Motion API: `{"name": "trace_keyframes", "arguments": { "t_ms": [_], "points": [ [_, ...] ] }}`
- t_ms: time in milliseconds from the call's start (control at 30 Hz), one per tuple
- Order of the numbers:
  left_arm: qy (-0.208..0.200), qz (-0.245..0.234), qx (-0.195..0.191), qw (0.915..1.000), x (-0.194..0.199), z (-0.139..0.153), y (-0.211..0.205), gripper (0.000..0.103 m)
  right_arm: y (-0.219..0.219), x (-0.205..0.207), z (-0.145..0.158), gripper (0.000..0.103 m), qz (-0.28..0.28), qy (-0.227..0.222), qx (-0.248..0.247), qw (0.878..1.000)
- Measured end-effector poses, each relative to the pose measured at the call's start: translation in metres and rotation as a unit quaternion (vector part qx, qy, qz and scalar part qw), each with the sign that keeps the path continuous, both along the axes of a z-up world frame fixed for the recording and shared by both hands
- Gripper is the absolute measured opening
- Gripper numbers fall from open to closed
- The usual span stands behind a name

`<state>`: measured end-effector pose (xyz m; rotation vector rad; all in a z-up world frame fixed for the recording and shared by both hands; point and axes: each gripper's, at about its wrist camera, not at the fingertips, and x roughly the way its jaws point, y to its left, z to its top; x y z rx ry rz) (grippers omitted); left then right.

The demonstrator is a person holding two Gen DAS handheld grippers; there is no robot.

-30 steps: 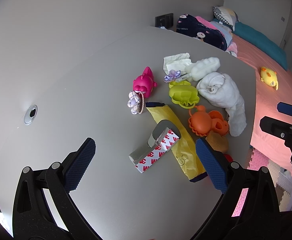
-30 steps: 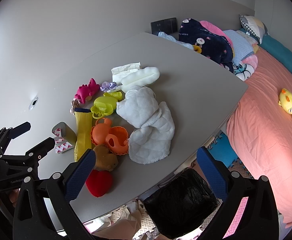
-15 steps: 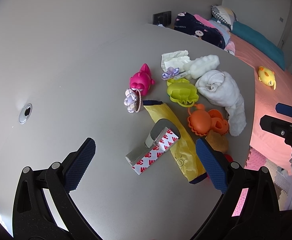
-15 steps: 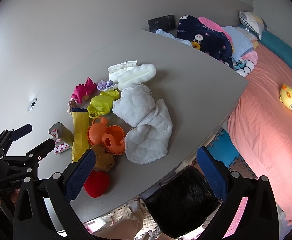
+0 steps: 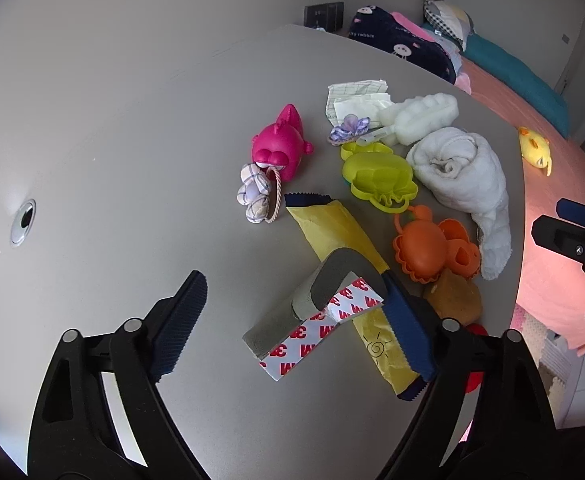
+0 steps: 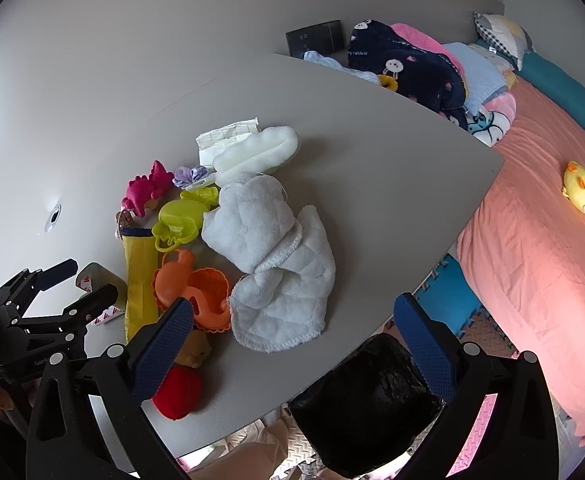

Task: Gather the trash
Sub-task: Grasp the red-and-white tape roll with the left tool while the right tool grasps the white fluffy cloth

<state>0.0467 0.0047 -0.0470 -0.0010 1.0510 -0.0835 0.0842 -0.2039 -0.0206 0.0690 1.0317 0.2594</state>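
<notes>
A curled grey strip with white and red 3M backing [image 5: 316, 316] lies on the grey table [image 5: 132, 152], partly on a yellow wrapper [image 5: 344, 248]. My left gripper [image 5: 292, 328] is open, its fingers on either side of the strip, not touching it. Crumpled white paper [image 5: 356, 94] lies farther back. My right gripper [image 6: 292, 348] is open and empty, over the table's front edge above a black-lined trash bin [image 6: 368, 400]. The left gripper [image 6: 76, 286] also shows in the right wrist view.
Toys lie among the trash: a pink one [image 5: 280, 144], a green mould [image 5: 376, 176], an orange mould [image 5: 428, 248], a red heart [image 6: 178, 396], a white towel [image 6: 268, 240]. A bed [image 6: 532, 240] stands to the right.
My left gripper has moved forward and down, so the 3M strip now lies between its fingers. My right gripper has drifted slightly; the bin sits more centrally below it.
</notes>
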Motion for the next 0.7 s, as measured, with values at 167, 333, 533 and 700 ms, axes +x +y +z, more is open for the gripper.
{"name": "trace_keyframes", "arguments": {
  "t_ms": [167,333,533,700],
  "points": [
    [0.016,0.002,-0.007,0.9998,0.006,-0.009,0.005,0.067,0.010,0.016,-0.003,0.093,0.014,0.001,-0.005,1.000],
    [0.026,0.007,0.005,0.9996,0.011,-0.014,0.007,0.067,0.021,0.032,-0.012,0.072,0.021,0.006,-0.018,1.000],
    [0.039,0.006,-0.005,0.9992,0.015,-0.022,0.015,0.059,0.028,0.043,-0.019,0.070,0.030,0.010,-0.021,0.999],
    [0.035,0.013,0.001,0.9993,0.016,-0.023,0.020,0.059,0.035,0.051,-0.023,0.062,0.048,0.008,-0.030,0.998]
  ]
}}
